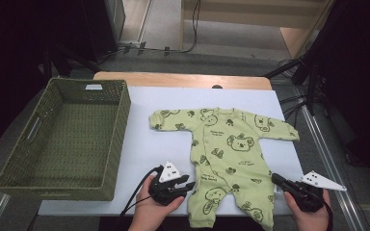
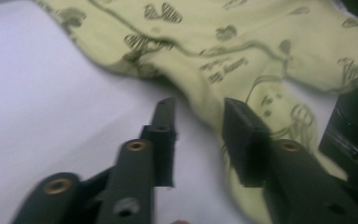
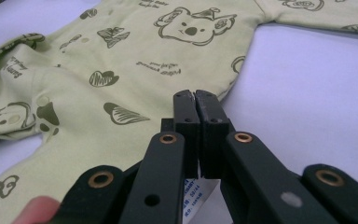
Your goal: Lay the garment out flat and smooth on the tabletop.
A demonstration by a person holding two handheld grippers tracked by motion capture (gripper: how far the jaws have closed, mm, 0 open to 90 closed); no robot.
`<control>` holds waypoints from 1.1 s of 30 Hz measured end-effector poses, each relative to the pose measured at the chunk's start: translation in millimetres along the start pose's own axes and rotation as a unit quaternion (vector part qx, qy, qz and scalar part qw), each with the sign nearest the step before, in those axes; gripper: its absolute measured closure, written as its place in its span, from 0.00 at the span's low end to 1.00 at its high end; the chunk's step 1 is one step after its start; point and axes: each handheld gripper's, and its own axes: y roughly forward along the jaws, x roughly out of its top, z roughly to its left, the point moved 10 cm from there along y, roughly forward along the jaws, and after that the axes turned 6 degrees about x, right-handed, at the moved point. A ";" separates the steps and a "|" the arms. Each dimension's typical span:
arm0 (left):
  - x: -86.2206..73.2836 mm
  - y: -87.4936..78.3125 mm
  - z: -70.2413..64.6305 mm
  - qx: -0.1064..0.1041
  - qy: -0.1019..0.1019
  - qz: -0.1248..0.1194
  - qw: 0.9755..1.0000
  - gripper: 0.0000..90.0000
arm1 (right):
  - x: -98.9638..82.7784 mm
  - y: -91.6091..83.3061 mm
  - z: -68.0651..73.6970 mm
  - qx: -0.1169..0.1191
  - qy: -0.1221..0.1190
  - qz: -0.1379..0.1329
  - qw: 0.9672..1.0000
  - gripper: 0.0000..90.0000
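The green baby romper (image 1: 226, 159) lies flat; the left gripper (image 1: 189, 184), jaws apart, straddles its leg edge at nine o'clock; the right gripper (image 1: 275, 180), jaws closed together on its side edge, sits at four o'clock.

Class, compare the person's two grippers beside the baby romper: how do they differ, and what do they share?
The left gripper has its fingers apart, at the romper's leg edge; the right gripper has its fingers pressed together. In the high view the left lies at the romper's left side, the right at its right. Both are black and hand-held.
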 end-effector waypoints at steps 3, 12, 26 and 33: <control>7.2 10.0 -8.0 0.011 0.009 0.002 1.000 0.59 | 0.4 0.6 0.5 0.001 0.001 0.000 1.000 0.96; -5.5 25.5 3.0 0.035 0.023 0.050 0.998 0.98 | 0.0 -1.3 0.6 0.006 -0.002 -0.004 1.000 0.96; -15.4 7.3 25.6 0.018 -0.018 0.053 0.998 0.94 | 17.1 -2.9 -12.6 0.012 0.002 -0.028 1.000 0.96; 7.3 9.6 26.2 0.031 -0.021 0.013 0.999 0.67 | 11.7 14.8 -28.2 -0.011 0.008 0.003 1.000 0.78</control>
